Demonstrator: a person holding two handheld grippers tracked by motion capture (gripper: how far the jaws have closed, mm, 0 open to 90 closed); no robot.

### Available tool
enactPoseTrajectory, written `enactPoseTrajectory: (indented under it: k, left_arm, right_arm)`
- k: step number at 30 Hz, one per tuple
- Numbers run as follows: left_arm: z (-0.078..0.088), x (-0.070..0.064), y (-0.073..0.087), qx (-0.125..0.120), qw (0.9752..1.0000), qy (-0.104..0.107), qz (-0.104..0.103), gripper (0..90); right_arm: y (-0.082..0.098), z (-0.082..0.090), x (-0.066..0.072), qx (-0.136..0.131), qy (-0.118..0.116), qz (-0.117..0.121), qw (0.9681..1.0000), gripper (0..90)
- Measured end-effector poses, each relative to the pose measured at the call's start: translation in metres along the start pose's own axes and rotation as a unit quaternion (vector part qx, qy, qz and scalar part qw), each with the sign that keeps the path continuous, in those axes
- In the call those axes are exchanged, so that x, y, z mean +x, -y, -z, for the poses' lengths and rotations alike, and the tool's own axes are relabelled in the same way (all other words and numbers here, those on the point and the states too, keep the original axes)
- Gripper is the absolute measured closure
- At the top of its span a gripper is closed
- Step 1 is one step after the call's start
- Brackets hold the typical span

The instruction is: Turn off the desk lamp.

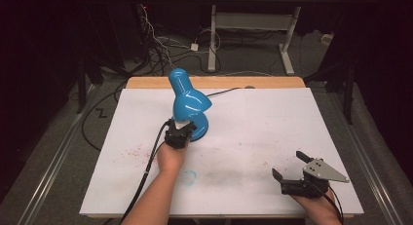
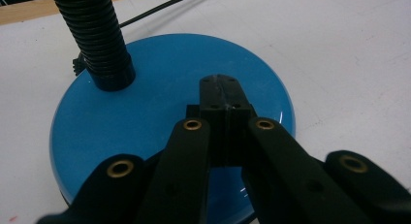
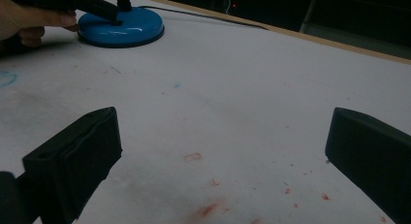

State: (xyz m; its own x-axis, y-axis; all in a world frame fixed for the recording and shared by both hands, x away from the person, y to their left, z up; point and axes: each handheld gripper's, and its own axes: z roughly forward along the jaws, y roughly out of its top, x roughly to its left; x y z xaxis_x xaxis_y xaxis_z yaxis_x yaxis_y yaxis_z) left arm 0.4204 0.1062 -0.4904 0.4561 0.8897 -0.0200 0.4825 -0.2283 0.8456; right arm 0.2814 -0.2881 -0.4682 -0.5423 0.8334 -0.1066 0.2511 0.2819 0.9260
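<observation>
White paper covers the worktop (image 1: 253,132), marked with red specks and a faint blue ring near the front edge. Left of centre stands a blue lamp (image 1: 189,104), its round base (image 2: 165,88) on the paper, a black ribbed neck (image 2: 97,40) rising from the base's far left side. The left gripper (image 2: 220,88) hangs over the base with jaws pressed together, holding nothing. Near the right front corner, well apart from the lamp, the right gripper (image 1: 288,165) has its jaws spread wide over bare paper.
</observation>
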Motion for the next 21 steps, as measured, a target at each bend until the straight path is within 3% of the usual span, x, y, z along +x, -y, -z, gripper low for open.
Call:
enactPoseTrajectory:
  k: [2,5,7,10,13,16,18,20,21]
  left_arm:
    - [-0.0005,-0.0003,0.0002,-0.004,1.0000,0.002,0.005,88.3]
    - [0.0008,0.0004,0.0000,0.003,1.0000,0.002,-0.006,88.3]
    - [-0.0004,-0.0006,0.0001,-0.006,1.0000,0.005,0.006,88.3]
    - [0.0005,0.0000,-0.0002,-0.002,1.0000,0.005,0.000,88.3]
    - [0.0002,0.0002,-0.0003,-0.005,0.9999,0.009,0.008,88.3]
    - [0.0026,0.0009,-0.0007,0.002,0.9999,0.012,-0.012,88.3]
    - [0.0032,0.0003,-0.0007,-0.001,0.9998,0.014,-0.015,88.3]
    - [0.0030,-0.0009,-0.0007,-0.011,0.9998,0.016,-0.003,88.3]
    - [0.0057,0.0009,-0.0013,0.000,0.9997,0.017,-0.016,88.3]
  right_arm:
    - [0.0001,-0.0008,0.0001,0.001,0.000,0.001,1.0000,0.2]
    - [-0.0001,-0.0012,0.0008,0.001,-0.001,0.002,1.0000,0.2]
    - [-0.0002,-0.0013,0.0009,0.001,-0.001,0.003,1.0000,0.2]
    - [-0.0003,-0.0012,0.0001,0.000,0.000,0.002,1.0000,0.2]
    - [-0.0003,-0.0011,-0.0006,-0.001,0.000,0.002,1.0000,0.2]
    - [-0.0005,-0.0008,-0.0010,-0.001,0.001,0.000,1.0000,0.2]
    - [-0.0004,-0.0008,-0.0015,-0.001,0.003,-0.001,1.0000,0.2]
    - [-0.0001,-0.0009,-0.0020,-0.001,0.002,-0.001,1.0000,0.3]
    - [0.0001,-0.0009,-0.0022,-0.001,0.002,-0.001,1.0000,0.2]
